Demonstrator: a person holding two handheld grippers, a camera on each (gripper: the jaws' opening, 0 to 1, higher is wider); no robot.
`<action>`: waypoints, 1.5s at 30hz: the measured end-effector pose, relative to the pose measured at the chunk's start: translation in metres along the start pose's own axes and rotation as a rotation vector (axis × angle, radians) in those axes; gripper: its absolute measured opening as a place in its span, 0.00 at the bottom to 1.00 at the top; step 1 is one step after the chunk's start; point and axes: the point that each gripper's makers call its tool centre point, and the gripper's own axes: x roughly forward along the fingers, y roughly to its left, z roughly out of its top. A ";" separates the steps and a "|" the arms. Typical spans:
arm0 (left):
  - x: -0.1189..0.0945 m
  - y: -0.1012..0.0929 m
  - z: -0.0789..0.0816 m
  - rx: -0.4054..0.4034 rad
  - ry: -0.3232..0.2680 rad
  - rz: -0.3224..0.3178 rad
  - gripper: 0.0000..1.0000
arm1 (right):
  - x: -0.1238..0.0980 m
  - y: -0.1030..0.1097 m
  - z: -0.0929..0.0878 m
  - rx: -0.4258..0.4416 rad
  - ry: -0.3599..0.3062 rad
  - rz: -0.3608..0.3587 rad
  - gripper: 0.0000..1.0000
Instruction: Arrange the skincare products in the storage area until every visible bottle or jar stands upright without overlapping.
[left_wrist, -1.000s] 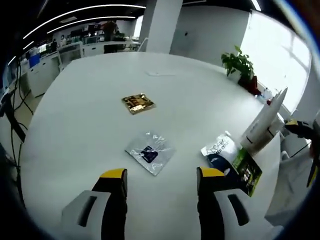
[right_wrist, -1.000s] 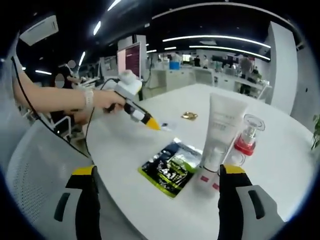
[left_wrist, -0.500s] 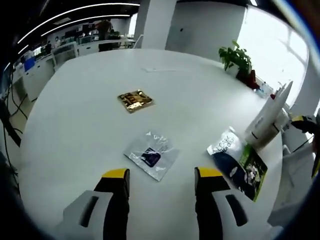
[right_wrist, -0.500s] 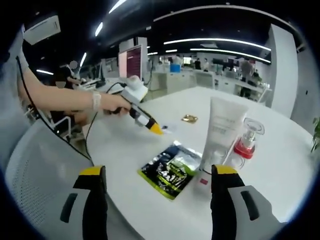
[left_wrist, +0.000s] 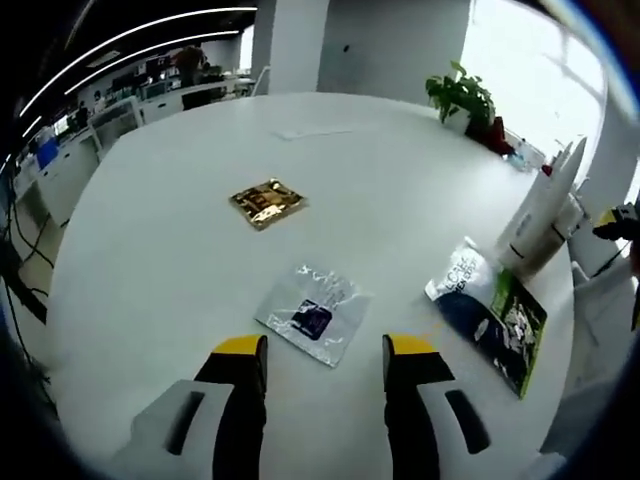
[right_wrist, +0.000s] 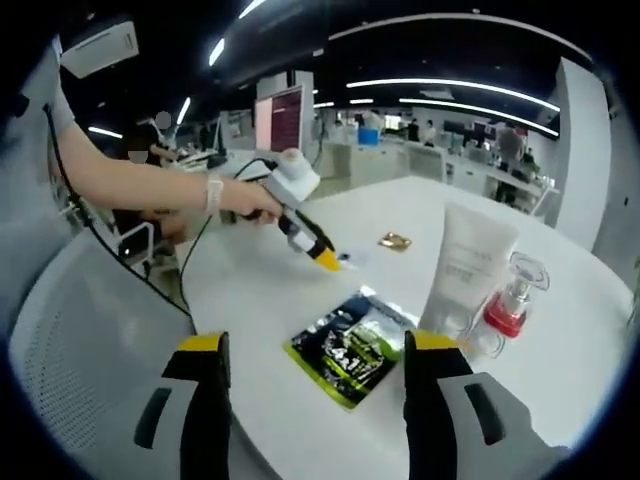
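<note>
White tabletop (left_wrist: 180, 240) ran out ahead of both my grippers, an open office behind it. My left gripper (left_wrist: 325, 350) hung with its jaws spread and empty; just ahead of them lay a clear sachet (left_wrist: 313, 312), a gold sachet (left_wrist: 266, 202) farther on, and off to the right a dark green packet (left_wrist: 490, 312) beside the white tube (left_wrist: 540, 215). My right gripper (right_wrist: 315, 350) was spread and empty too, the packet (right_wrist: 352, 345) just ahead, the tube (right_wrist: 465, 270) ahead and right.

I judged the tube light, soft-walled and top-heavy on its cap — best pinched low. The sachets looked limp and slippery, to be taken by an edge. From the right gripper view came what the left missed — a clear bottle with a red base (right_wrist: 513, 300) just past the tube, likely fragile, best gripped at its body, and my other gripper (right_wrist: 312, 243) in hand.
</note>
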 end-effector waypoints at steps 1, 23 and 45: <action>0.001 0.002 0.000 0.002 0.000 0.002 0.39 | 0.004 0.001 0.004 -0.015 -0.002 0.010 0.63; -0.001 -0.004 -0.009 0.078 0.053 -0.033 0.02 | 0.086 -0.007 0.009 -0.178 0.093 0.084 0.48; 0.010 0.013 -0.001 0.101 0.042 -0.059 0.03 | 0.176 -0.077 0.022 -0.130 0.111 -0.084 0.38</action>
